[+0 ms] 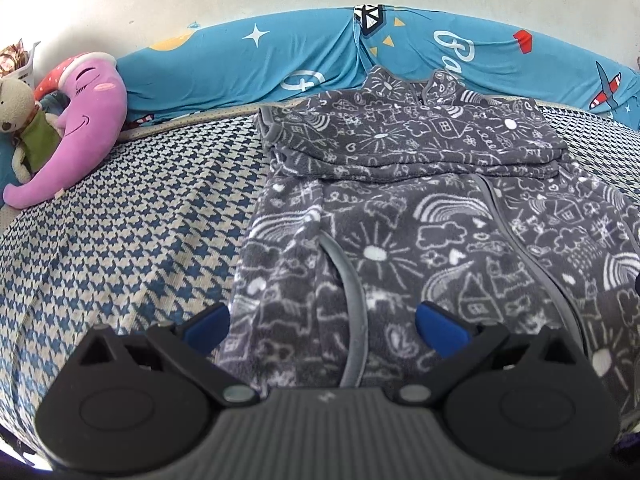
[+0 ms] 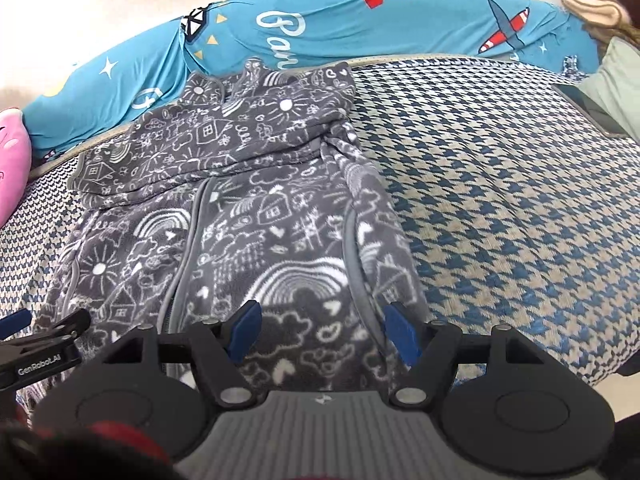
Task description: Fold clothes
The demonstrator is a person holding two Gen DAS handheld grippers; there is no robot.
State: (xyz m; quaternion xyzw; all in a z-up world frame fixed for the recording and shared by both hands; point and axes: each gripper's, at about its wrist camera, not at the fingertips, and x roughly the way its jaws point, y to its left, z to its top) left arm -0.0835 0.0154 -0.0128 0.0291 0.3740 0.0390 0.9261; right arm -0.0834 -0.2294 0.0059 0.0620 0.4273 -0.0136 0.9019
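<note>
A grey fleece garment [image 1: 420,216] with white doodle prints lies flat on the houndstooth bed cover [image 1: 140,220]. Its far part is folded over into a band [image 1: 400,136] across the top. My left gripper [image 1: 322,326] hovers open over the garment's near left part, nothing between its blue pads. In the right wrist view the same garment [image 2: 248,216] fills the middle, and my right gripper [image 2: 322,334] stands open above its near right part, jaws wide and empty. The left gripper's fingertip [image 2: 48,334] shows at the left edge there.
A long blue pillow [image 1: 320,56] with stars and planes runs along the wall behind the garment. A pink plush toy [image 1: 76,128] and a small bear [image 1: 20,108] lie at the far left. Bare houndstooth cover [image 2: 500,200] stretches to the right of the garment.
</note>
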